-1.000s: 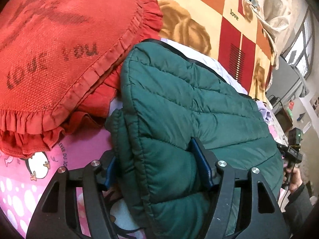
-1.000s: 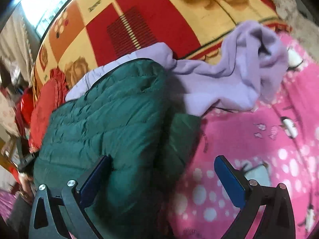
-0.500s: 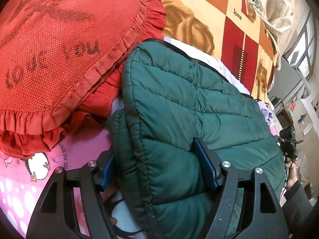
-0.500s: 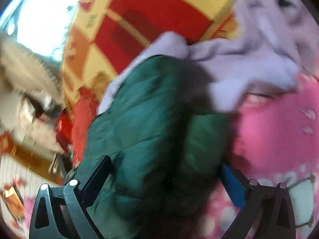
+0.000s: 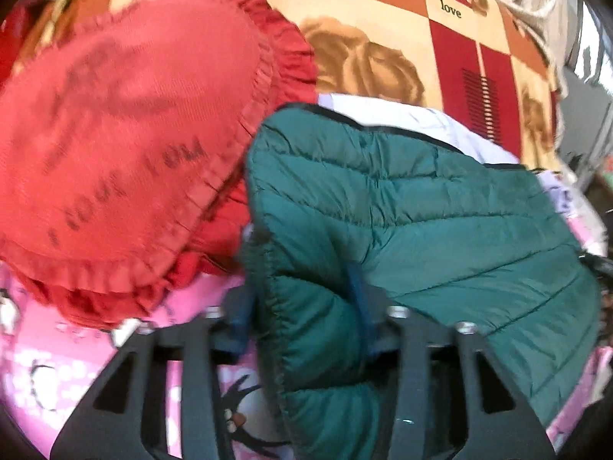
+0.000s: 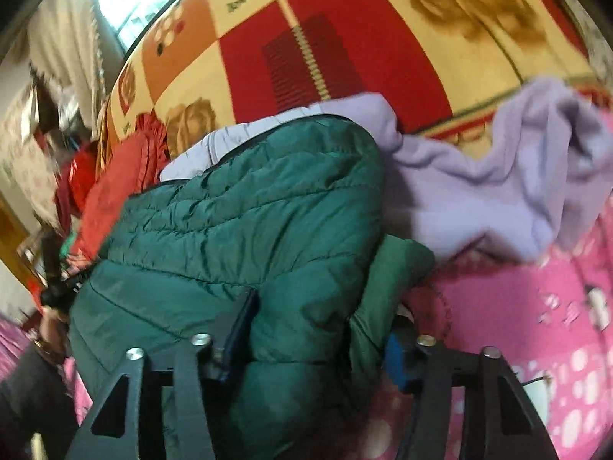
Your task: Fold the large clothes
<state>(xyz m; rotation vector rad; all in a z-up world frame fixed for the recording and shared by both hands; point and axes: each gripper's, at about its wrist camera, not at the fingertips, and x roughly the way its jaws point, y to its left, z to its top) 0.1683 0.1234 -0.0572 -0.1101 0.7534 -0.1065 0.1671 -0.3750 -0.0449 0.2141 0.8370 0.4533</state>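
Observation:
A dark green quilted puffer jacket (image 5: 413,222) lies folded over on a pink penguin-print bed sheet (image 5: 76,375). My left gripper (image 5: 302,314) is shut on the jacket's near edge, with thick padding bunched between the blue pads. In the right wrist view the same green jacket (image 6: 260,207) fills the middle. My right gripper (image 6: 318,341) is shut on its other end, with a folded layer squeezed between the pads. A pale lilac lining (image 6: 345,111) shows along the jacket's far edge.
A red frilled cushion (image 5: 126,145) with lettering presses against the jacket's left side. A lilac fleece garment (image 6: 509,188) lies crumpled to the right on the pink sheet (image 6: 536,306). A red, orange and cream rose-print blanket (image 6: 345,38) rises behind.
My right gripper has closed from wide open onto the jacket's end. My left gripper has kept its grip and shifted slightly, so the cushion now sits further back.

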